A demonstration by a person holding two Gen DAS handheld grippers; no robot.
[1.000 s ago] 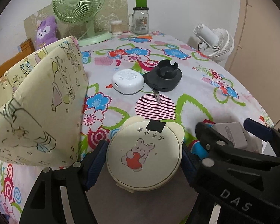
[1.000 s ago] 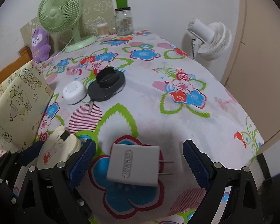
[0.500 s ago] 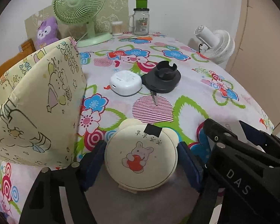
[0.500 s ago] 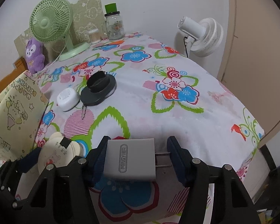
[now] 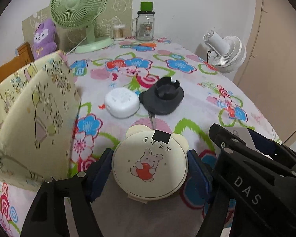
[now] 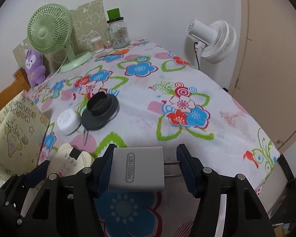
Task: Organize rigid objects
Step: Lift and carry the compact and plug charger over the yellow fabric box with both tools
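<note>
Covering nearly everything in both views is one table (image 6: 217, 144) under a white cloth printed with blue, red and pink flowers. One pale yellow fabric box (image 5: 35, 118) with cartoon drawings stands open at the table's left edge, the biggest thing on it. Two fans are present: one green desk fan (image 5: 79, 6) on the table's far side, and one white fan (image 6: 213, 37) beyond the right edge. One purple plush toy (image 5: 44, 37) sits by the wall behind the box, near one glass jar (image 5: 145, 25) with a green lid and one small tub of cotton swabs (image 5: 119, 32).

Two grippers appear, both black with blue pads. The left gripper (image 5: 150, 169) has one round cream case (image 5: 150, 167), printed with a rabbit hugging a red heart, between its jaws; both pads touch its rim and the jaws are closing on it. It sits low near the table's near edge, just right of the fabric box. The right gripper (image 6: 144, 167) is clamped on one grey wall charger (image 6: 137, 166), one pad against the body, the other against the tips of its two metal prongs; the charger looks lifted slightly above the cloth.

Mid-table lie one black ashtray (image 5: 161, 97) and, touching its left side, one white round puck (image 5: 121, 102). One small key (image 6: 85, 136) pokes out from under the ashtray
</note>
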